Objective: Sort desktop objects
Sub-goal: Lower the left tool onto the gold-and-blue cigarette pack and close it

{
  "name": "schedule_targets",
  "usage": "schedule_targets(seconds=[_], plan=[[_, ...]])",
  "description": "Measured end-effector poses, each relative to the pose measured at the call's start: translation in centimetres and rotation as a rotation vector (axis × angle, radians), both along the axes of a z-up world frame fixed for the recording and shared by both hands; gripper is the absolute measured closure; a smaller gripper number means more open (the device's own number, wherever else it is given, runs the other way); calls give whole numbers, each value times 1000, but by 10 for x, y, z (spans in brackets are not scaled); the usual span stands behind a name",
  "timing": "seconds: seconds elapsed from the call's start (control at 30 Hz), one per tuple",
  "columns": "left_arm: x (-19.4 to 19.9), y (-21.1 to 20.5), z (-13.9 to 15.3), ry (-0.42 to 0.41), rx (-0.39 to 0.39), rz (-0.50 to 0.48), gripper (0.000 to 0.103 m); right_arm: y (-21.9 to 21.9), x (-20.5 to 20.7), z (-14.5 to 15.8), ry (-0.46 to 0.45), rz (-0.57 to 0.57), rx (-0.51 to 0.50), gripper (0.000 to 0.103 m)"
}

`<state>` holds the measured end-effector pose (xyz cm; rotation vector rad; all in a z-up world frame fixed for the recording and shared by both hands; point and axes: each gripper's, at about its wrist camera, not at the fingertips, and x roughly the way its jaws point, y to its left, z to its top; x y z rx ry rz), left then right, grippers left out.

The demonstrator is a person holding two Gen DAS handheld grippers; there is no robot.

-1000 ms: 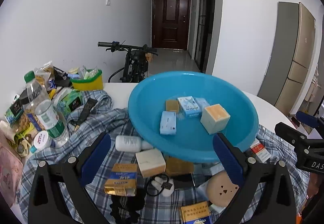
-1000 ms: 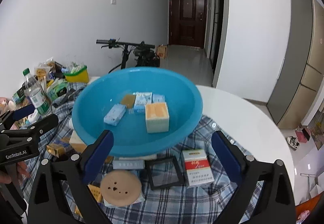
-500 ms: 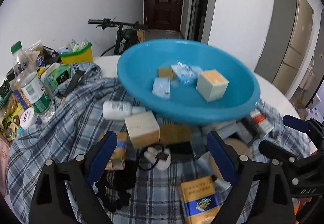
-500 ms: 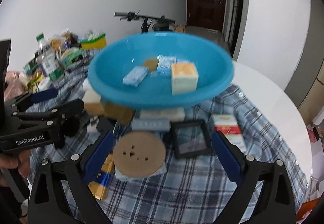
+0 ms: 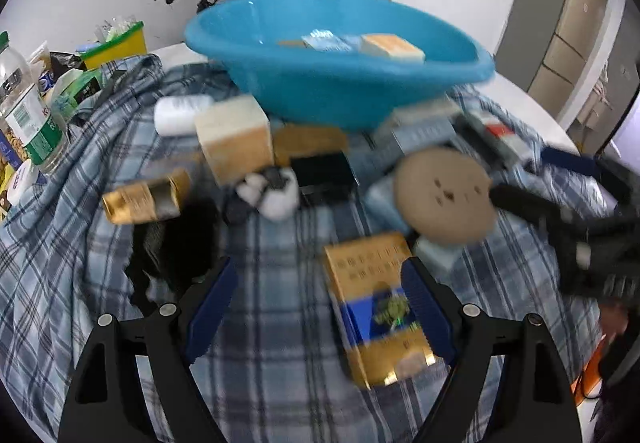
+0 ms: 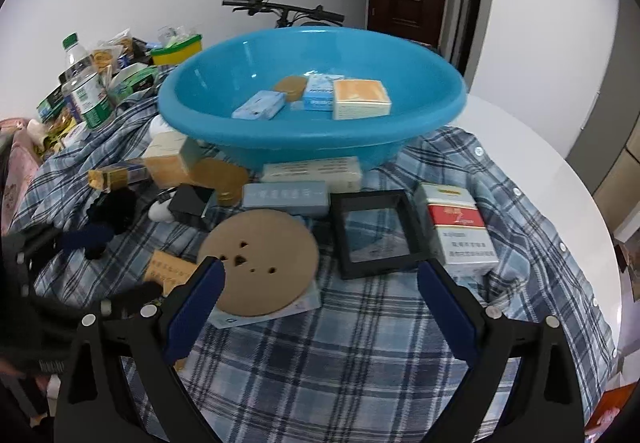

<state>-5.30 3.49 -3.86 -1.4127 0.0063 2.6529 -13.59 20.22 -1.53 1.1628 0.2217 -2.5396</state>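
Two black hand-held grippers with blue finger pads

Each gripper was a black frame that forked into two angular arms, with triangular cut-outs near the base and a pair of round silver screw heads on each arm. The left gripper (image 5: 320, 307) carried long, dark blue ribbed pads (image 5: 426, 317) on the inner faces of its fingers; the right gripper (image 6: 320, 307) had the same blue pads (image 6: 446, 309). The left unit's black body, blurred, bore small silver screws.

The left gripper (image 5: 320, 307), low in its frame, tilts steeply downward, jaws closing. The right gripper (image 6: 320, 307) also angles down, jaws spread wide.
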Motion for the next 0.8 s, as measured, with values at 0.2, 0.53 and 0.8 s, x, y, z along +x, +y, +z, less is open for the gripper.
schedule_targets(seconds=[0.2,0.53,0.8], plan=[[10,15,-11,-22,-1,-6,17,1,0,1,16,-1,-3,6],[8,36,-22,-51,-13,-55,29,13,-1,0,16,-25,-19,6],[7,17,-19,-52,-11,-68,41,18,-4,-2,12,-42,-25,6]])
